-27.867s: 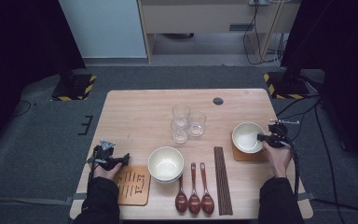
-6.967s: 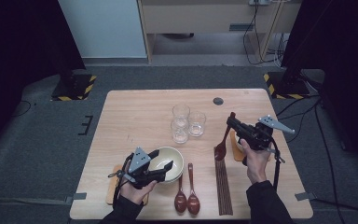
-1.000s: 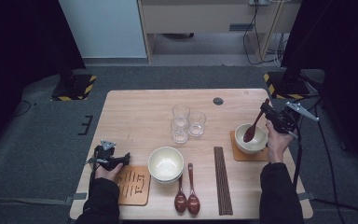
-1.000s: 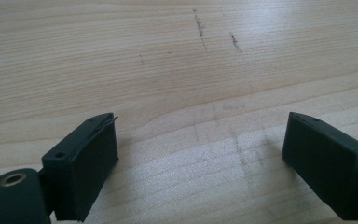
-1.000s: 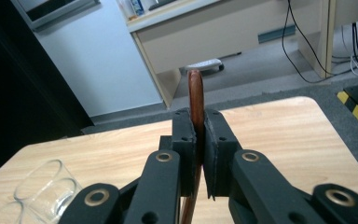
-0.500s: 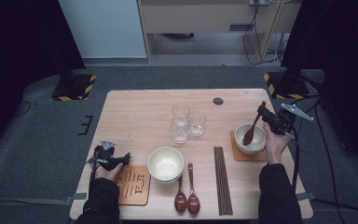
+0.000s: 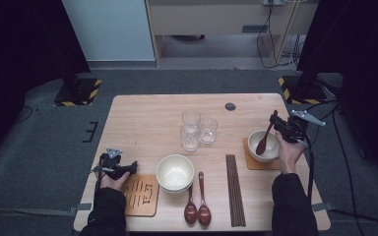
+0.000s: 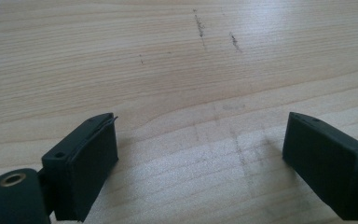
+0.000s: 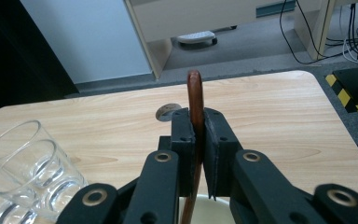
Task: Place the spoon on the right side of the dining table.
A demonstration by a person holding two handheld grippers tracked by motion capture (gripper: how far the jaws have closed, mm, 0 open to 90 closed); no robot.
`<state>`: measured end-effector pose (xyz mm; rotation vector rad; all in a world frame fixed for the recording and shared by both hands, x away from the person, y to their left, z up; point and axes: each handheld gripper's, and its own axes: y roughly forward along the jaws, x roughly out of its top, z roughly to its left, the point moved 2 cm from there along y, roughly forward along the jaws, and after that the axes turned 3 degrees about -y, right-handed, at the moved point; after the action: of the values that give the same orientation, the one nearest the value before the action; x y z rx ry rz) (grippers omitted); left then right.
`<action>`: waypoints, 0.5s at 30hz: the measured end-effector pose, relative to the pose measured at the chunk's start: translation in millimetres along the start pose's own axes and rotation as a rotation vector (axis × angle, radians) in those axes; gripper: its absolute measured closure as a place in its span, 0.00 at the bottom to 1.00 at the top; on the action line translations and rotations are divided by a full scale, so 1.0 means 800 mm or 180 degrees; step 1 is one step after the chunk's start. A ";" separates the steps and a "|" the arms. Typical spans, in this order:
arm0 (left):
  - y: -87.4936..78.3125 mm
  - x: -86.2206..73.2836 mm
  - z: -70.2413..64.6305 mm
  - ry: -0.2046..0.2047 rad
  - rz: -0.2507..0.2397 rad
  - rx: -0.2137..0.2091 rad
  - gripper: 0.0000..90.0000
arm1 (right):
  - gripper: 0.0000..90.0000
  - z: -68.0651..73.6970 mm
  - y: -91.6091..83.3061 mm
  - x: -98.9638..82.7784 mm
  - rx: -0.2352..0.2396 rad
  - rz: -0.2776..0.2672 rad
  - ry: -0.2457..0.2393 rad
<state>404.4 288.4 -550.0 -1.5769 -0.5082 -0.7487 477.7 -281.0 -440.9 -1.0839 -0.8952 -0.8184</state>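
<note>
A brown wooden spoon (image 7: 264, 142) leans with its scoop inside the white bowl (image 7: 270, 153) on the right coaster (image 7: 250, 162). My right gripper (image 7: 275, 120) is shut on the top of its handle. In the right gripper view the handle (image 9: 196, 93) stands upright between the pressed pads of the right gripper (image 9: 196, 135), with the bowl's rim (image 9: 214, 200) below. My left gripper (image 7: 130, 167) rests on the table at the front left. In its own view the left gripper (image 8: 200, 163) is open over bare wood.
A stack of cream bowls (image 7: 175, 172) sits front centre beside a wooden coaster (image 7: 140, 194). Two dark spoons (image 7: 197, 209) and chopsticks (image 7: 235, 189) lie near the front edge. Three glasses (image 7: 199, 129) stand mid-table, also seen in the right gripper view (image 9: 28, 158).
Over the last second almost nothing moved. Earlier, the right gripper carried one spoon from the front row to the right bowl, and the left gripper let go of the cream bowl and drew back left.
</note>
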 end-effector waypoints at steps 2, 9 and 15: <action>0.000 0.000 0.000 0.0001 0.0001 0.0000 0.10 | 0.92 0.000 0.000 0.000 -0.0008 0.0025 -0.0028; 0.000 0.000 0.000 0.0000 0.0000 0.0001 0.10 | 0.86 -0.002 -0.002 -0.001 -0.0071 0.0112 -0.0136; 0.000 0.000 0.000 0.0000 0.0000 0.0001 0.10 | 0.73 0.000 -0.005 -0.003 -0.0187 0.0185 -0.0348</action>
<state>404.4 288.3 -550.0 -1.5765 -0.5084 -0.7488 472.9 -281.6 -441.3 -1.2100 -0.9315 -0.7468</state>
